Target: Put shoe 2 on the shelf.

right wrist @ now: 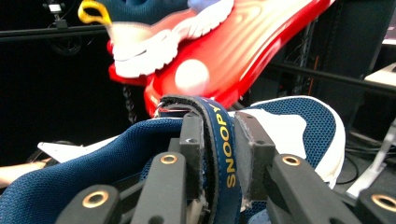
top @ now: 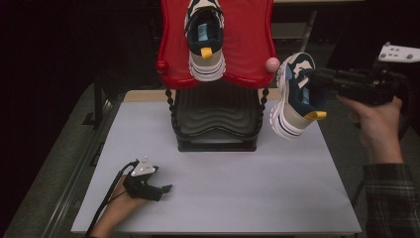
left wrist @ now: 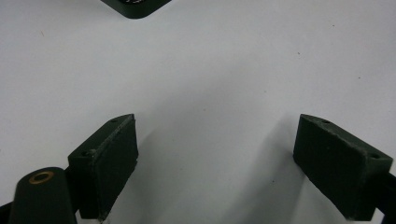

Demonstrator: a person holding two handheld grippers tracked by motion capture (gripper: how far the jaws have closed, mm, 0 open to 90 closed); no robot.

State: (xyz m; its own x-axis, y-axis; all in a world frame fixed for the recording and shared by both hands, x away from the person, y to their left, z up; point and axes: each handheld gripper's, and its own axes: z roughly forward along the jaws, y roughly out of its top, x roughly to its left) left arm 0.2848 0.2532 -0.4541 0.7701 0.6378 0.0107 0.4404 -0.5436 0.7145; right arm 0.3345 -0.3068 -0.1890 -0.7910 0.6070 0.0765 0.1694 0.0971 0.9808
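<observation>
Nearest to us in the high view, our left gripper (top: 159,191) rests low on the pale grey worktop (top: 223,188) by its near left corner, well apart from everything else. In the left gripper view its jaws stand wide apart over bare worktop with nothing between them, and a dark corner of the rack base (left wrist: 135,7) shows at the top edge.

Farther in and to the right, our right gripper (top: 319,77) hangs above the worktop's far right part, pointing left. Its jaws are clamped on the navy strap (right wrist: 223,144) of a navy, white and beige sneaker (top: 296,96), the strap lettered "SNOOPY" in yellow. This sneaker hangs in the air, sole towards the left and yellow heel loop (top: 315,115) lowest, just right of the rack and clear of the worktop.

At the far middle stands a two-tier shoe rack: a black lower tray (top: 215,116) and a red upper tray (top: 247,44) with a pink knob (top: 273,64) at its right corner. A matching second sneaker (top: 205,42) lies on the red tray, heel towards us.
</observation>
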